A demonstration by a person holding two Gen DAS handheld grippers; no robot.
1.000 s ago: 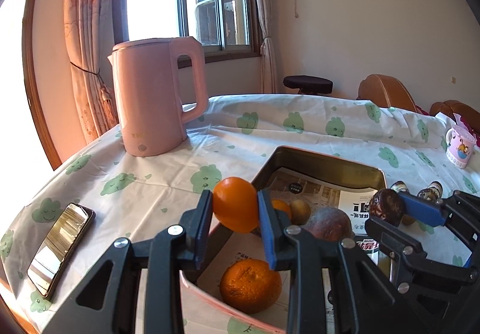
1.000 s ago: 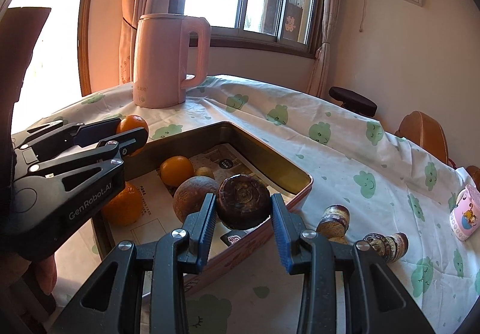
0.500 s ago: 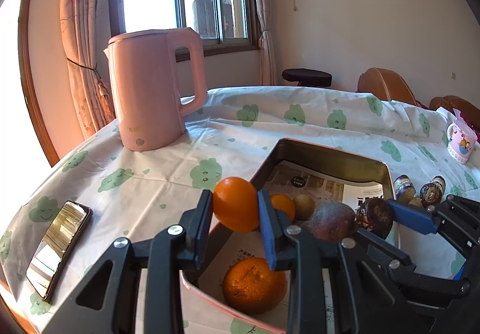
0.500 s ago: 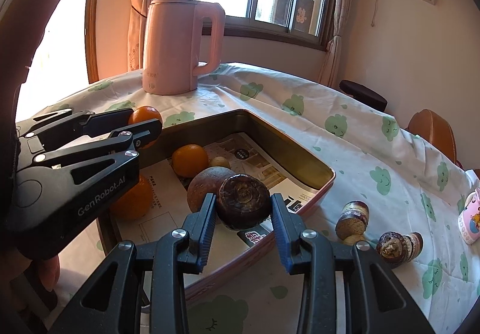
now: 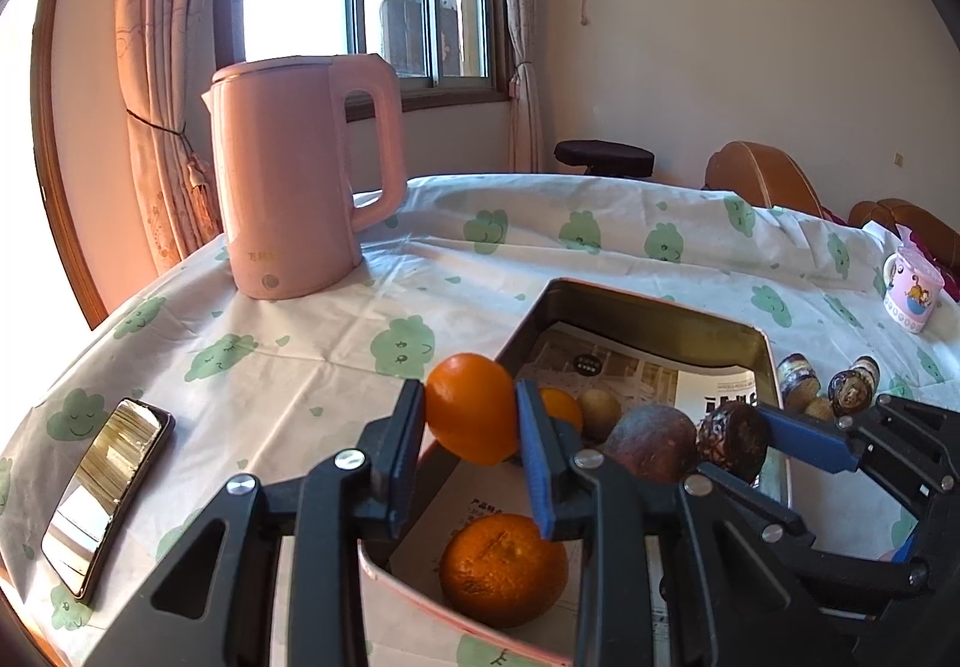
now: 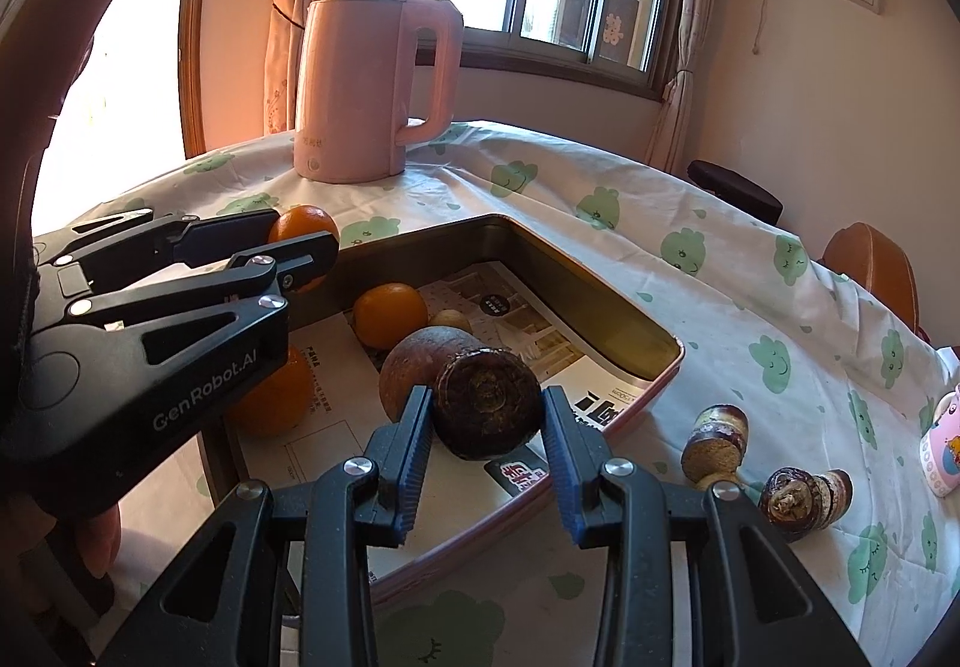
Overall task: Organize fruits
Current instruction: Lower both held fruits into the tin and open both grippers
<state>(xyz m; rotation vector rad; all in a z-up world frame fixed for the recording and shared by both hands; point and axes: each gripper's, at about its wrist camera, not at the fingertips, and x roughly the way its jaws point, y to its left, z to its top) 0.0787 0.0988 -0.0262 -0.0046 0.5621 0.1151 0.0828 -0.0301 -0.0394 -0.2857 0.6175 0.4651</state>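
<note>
Both lowered slightly, left hand-held gripper [image 5: 471,415] clamping orange [image 5: 471,408], right hand-held gripper [image 6: 487,418] clamping dark fruit [image 6: 487,403]

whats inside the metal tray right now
The tray is lined with printed paper and holds two oranges, a small yellowish fruit and a round brown fruit. The grippers hide part of its floor.

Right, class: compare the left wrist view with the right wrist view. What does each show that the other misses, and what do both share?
Only the left wrist view shows the phone lying on the tablecloth. Only the right wrist view shows the GenRobot.AI lettering on the left gripper's body. Both show the pink kettle, the tray holding fruit, the left gripper clamped on an orange, and the right gripper clamped on a dark brown fruit.
</note>
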